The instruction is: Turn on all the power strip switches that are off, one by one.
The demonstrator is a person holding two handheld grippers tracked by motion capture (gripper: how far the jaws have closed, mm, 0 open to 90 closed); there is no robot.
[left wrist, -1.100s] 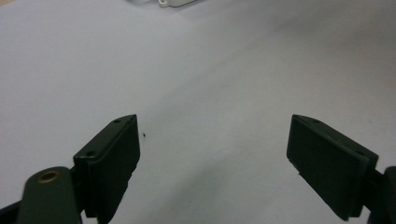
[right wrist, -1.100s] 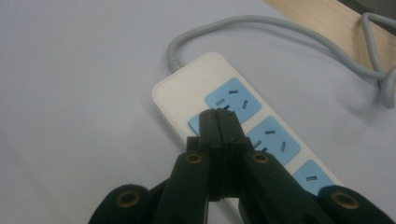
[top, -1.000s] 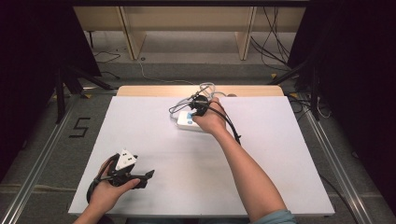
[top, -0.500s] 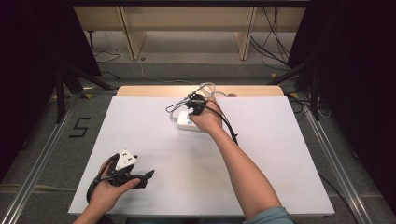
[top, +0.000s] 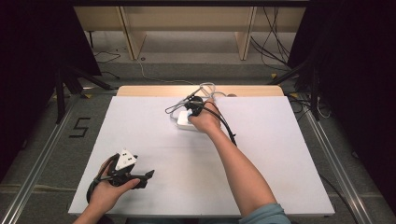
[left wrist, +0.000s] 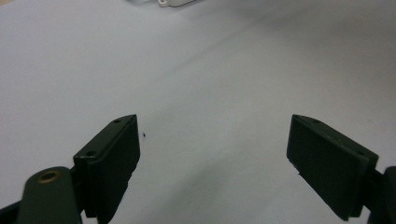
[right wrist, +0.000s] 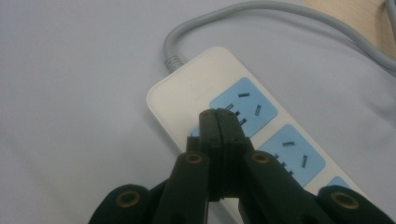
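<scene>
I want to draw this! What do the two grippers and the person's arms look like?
Both grippers are black. The left gripper carries a grey three-cornered plate with dots on top; its flat jaw pads are rectangular. The right gripper has brass-coloured rivets and trails a black cable. A teal sleeve covers the right upper arm.

There was one table (top: 289,154), one white power strip (right wrist: 187,93) with one grey cord (right wrist: 280,14), and three blue sockets (right wrist: 243,105) showed on it. Two grippers were there, left (top: 140,177) and right (right wrist: 218,116), each in one hand.

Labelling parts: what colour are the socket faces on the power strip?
Light blue, set in the white power strip; clearest in the right gripper view.
</scene>
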